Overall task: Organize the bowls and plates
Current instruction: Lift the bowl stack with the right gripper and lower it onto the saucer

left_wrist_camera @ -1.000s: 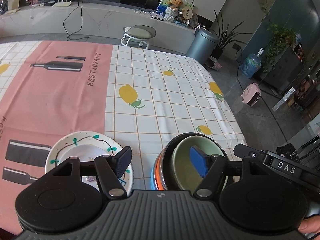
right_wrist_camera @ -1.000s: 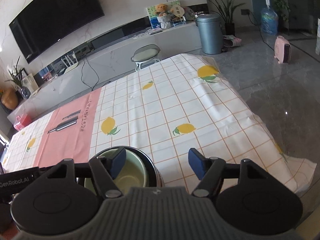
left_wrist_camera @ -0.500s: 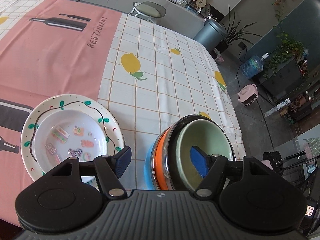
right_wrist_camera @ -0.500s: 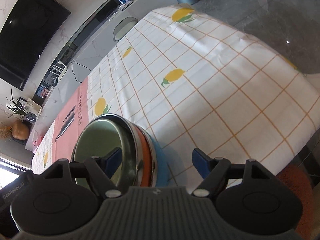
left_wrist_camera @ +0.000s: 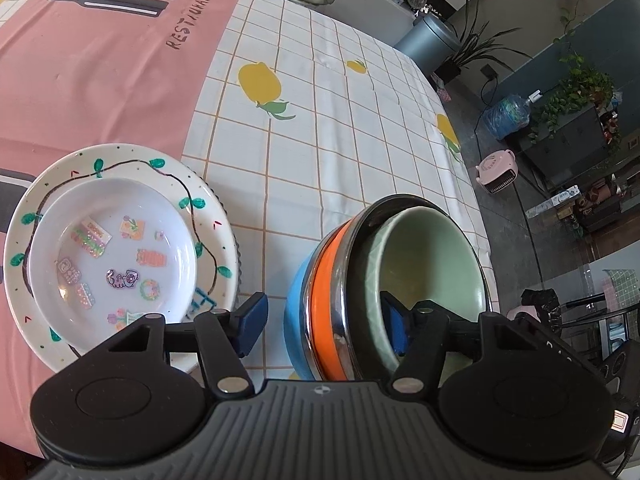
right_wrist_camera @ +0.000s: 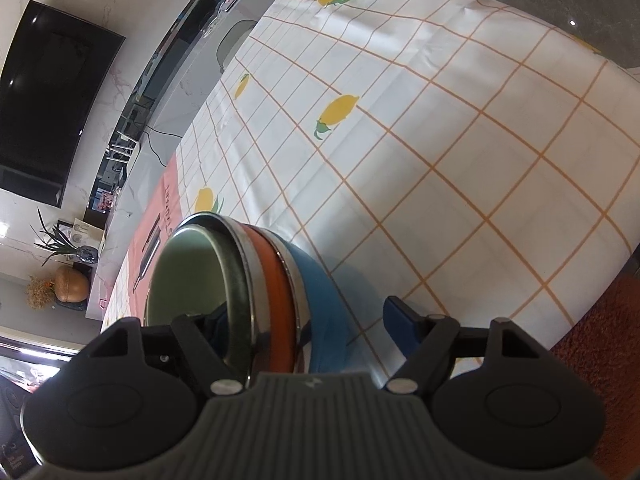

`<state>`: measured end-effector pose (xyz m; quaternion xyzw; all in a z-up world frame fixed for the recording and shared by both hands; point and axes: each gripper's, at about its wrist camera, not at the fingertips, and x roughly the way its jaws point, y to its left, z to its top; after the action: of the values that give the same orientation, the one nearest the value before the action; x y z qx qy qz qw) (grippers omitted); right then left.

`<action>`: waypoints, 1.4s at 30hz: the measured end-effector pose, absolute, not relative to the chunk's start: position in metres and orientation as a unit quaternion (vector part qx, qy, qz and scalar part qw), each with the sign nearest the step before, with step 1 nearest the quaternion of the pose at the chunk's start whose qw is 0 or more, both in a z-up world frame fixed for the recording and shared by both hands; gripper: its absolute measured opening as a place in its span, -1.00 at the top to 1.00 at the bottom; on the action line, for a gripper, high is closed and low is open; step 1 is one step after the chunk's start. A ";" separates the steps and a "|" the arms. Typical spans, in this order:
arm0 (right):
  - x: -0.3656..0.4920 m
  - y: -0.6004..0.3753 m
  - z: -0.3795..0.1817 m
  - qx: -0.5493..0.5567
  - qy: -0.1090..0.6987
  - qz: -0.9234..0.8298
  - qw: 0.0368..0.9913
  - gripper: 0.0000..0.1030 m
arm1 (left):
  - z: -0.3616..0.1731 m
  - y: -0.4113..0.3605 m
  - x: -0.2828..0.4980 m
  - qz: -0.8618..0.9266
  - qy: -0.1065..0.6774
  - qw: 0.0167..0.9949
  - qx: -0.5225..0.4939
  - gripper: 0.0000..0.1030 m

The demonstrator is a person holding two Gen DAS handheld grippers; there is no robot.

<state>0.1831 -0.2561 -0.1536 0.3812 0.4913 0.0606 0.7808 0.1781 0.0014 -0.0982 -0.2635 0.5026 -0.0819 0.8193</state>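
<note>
Here our left gripper (left_wrist_camera: pixel 322 322) and right gripper (right_wrist_camera: pixel 308 322) straddle the bowls' (left_wrist_camera: pixel 420 272) rim, fingers apart and left just closing, hiding their near edge beside the plates (left_wrist_camera: pixel 116 248).

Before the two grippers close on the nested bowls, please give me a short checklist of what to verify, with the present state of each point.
1. Left gripper astride the near wall of the bowl stack, one finger inside, one outside: ok.
2. Right gripper astride the stack's opposite wall: ok.
3. Left jaws, which have just been closing, pressing the wall: not ok, gap visible.
4. Right pads on the wall: cannot tell, inner finger is hidden.
5. Bowls nested evenly: not ok, green bowl sits tilted.
6. Plates apart from the stack: ok.
</note>
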 end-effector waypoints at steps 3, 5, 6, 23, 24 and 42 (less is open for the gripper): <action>0.183 -0.256 -0.153 0.383 0.489 0.064 0.781 -0.37 | -0.098 -0.001 0.179 -0.083 0.503 0.822 -0.255 -0.39; 0.183 -0.256 -0.153 0.385 0.486 0.068 0.782 -0.29 | -0.098 -0.003 0.180 -0.086 0.505 0.821 -0.254 -0.37; 0.183 -0.256 -0.153 0.386 0.484 0.069 0.782 -0.22 | -0.099 -0.004 0.180 -0.087 0.506 0.820 -0.254 -0.36; 0.184 -0.253 -0.148 0.385 0.487 0.068 0.781 0.00 | -0.099 -0.009 0.183 -0.102 0.509 0.818 -0.246 -0.08; 0.184 -0.253 -0.148 0.383 0.488 0.067 0.781 0.00 | -0.099 -0.009 0.183 -0.101 0.510 0.818 -0.246 -0.08; 0.174 -0.222 -0.111 0.357 0.484 0.089 0.794 0.08 | -0.058 0.025 0.162 -0.091 0.479 0.839 -0.240 -0.07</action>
<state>0.1742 -0.2221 -0.1113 0.3569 0.4841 0.0894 0.7939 0.1619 0.0247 -0.0584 -0.2397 0.4792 -0.0910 0.8394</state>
